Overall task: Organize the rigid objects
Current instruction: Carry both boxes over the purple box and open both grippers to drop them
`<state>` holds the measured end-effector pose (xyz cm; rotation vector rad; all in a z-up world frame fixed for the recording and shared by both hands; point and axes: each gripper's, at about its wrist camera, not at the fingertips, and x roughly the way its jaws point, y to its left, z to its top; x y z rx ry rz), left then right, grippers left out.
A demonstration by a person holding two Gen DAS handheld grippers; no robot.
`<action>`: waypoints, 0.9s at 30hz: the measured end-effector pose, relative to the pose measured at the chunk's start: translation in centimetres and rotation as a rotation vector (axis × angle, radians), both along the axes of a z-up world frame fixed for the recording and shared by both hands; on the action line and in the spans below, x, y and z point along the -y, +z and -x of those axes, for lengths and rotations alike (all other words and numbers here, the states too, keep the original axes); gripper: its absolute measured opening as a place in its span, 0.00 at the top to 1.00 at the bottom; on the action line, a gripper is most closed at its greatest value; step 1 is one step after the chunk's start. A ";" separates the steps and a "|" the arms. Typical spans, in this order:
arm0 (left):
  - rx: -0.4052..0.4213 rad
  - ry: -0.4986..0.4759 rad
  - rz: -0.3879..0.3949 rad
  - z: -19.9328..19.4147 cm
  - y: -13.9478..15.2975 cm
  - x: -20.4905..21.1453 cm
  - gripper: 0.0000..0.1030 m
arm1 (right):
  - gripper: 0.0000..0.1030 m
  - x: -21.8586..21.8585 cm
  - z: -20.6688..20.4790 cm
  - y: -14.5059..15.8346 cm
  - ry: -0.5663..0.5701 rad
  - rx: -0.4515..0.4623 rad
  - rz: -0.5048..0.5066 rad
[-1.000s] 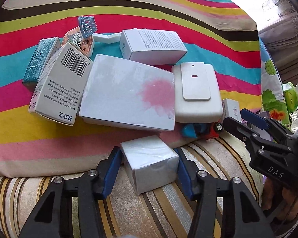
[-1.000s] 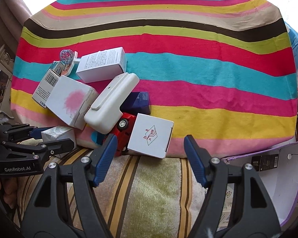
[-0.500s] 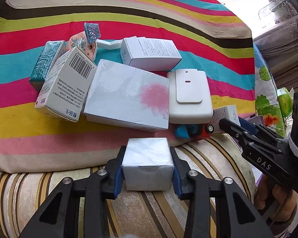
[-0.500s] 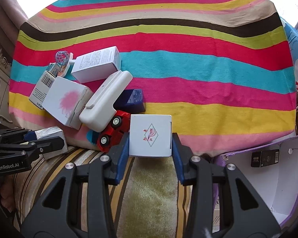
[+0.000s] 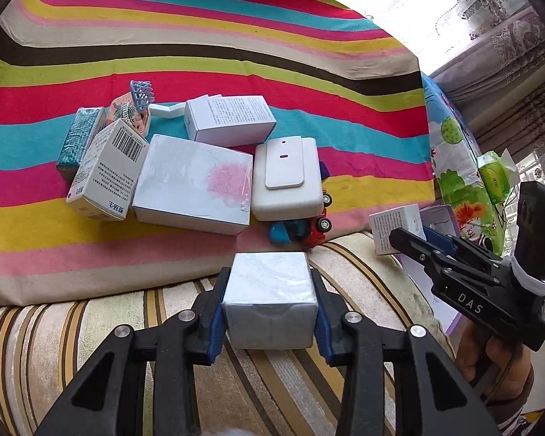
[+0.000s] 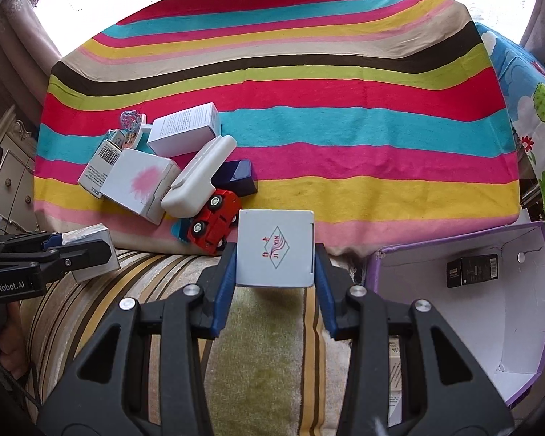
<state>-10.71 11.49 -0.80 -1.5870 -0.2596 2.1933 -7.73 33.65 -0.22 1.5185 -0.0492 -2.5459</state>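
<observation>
My left gripper (image 5: pixel 269 305) is shut on a small silver-white box (image 5: pixel 270 298), held just above the striped cushion. My right gripper (image 6: pixel 274 272) is shut on a white box with a red and blue diamond logo (image 6: pixel 275 249), lifted off the cloth's near edge. A pile stays on the striped cloth: a large white box with a pink stain (image 5: pixel 194 183), a white plastic case (image 5: pixel 287 178), a barcode box (image 5: pixel 105 170), a white printed box (image 5: pixel 230 120) and a red toy car (image 6: pixel 214 227). Each gripper also shows in the other's view, the right (image 5: pixel 407 239) and the left (image 6: pixel 91 250).
An open purple box (image 6: pixel 465 290) with a black item (image 6: pixel 472 272) inside lies at the right of the cushion. A dark blue box (image 6: pixel 238 176), a teal packet (image 5: pixel 80 138) and a blue plastic crown piece (image 5: pixel 141 96) sit among the pile. Beyond the pile the cloth is bare.
Both grippers closed on their boxes and lifted them off the surface. The pile on the cloth looks farther away in both views.
</observation>
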 end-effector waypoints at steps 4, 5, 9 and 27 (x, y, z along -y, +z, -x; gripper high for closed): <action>-0.048 -0.082 -0.004 -0.6 1.4 -2.5 0.60 | 0.57 -1.3 -1.1 0.9 -0.015 -0.023 0.014; -0.057 -0.099 -0.001 -0.3 1.5 -3.8 0.60 | 0.57 -1.8 -1.4 1.1 -0.022 -0.028 0.015; -0.081 -0.153 0.003 -0.8 2.4 -6.3 0.60 | 0.57 -4.0 -2.6 1.7 -0.056 -0.043 0.014; -0.135 -0.401 0.030 -1.2 3.6 -19.7 0.60 | 0.57 -16.0 -6.2 2.0 -0.315 -0.090 -0.014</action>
